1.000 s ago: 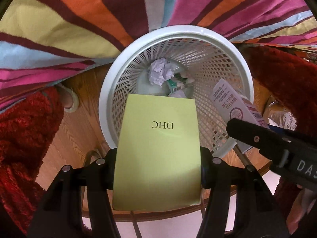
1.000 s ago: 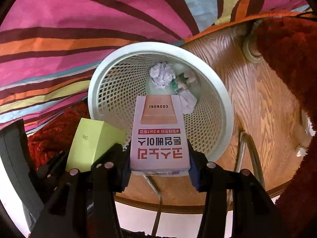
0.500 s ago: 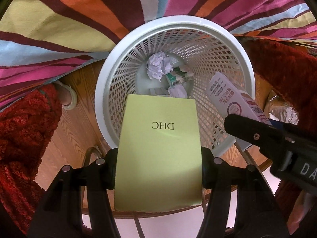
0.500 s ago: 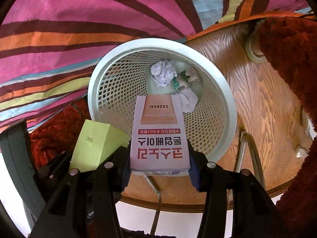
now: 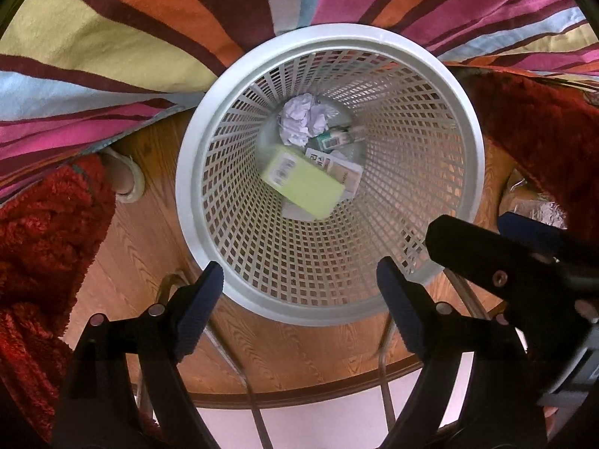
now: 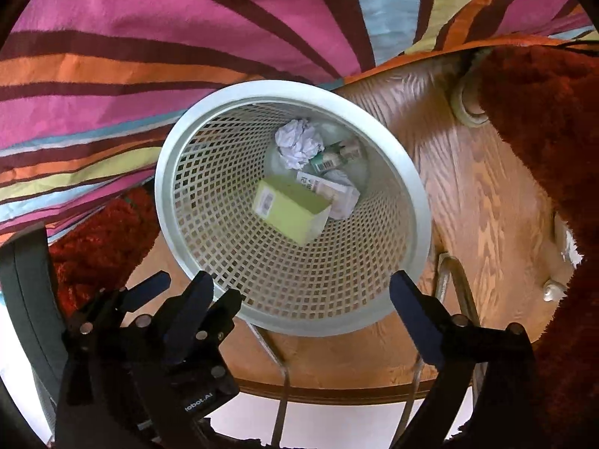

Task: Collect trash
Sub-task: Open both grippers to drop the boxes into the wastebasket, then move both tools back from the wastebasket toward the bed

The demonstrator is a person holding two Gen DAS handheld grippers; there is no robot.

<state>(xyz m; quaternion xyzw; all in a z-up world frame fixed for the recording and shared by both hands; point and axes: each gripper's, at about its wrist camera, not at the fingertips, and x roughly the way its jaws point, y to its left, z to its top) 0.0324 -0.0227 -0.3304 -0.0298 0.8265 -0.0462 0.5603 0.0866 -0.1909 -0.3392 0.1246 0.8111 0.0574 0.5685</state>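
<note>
Now both grippers hang above the white mesh bin (image 5: 194, 172). Left gripper (image 5: 299, 299) and right gripper (image 6: 301, 299): jaws just sprang apart, nothing between them. Yellow-green box (image 5: 305, 183) lies tilted near the bin's bottom, pink-white box (image 6: 335, 191) beside it, crumpled paper (image 6: 299, 142) behind.

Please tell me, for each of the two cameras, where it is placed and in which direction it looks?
Left wrist: on the left gripper, looking steeply down into the white basket; its open fingers show, with the right gripper at the right edge.
Right wrist: on the right gripper, looking down into the same basket; its open fingers show, with the left gripper at lower left.
Shared: basket, green box, crumpled paper, striped cloth.
</note>
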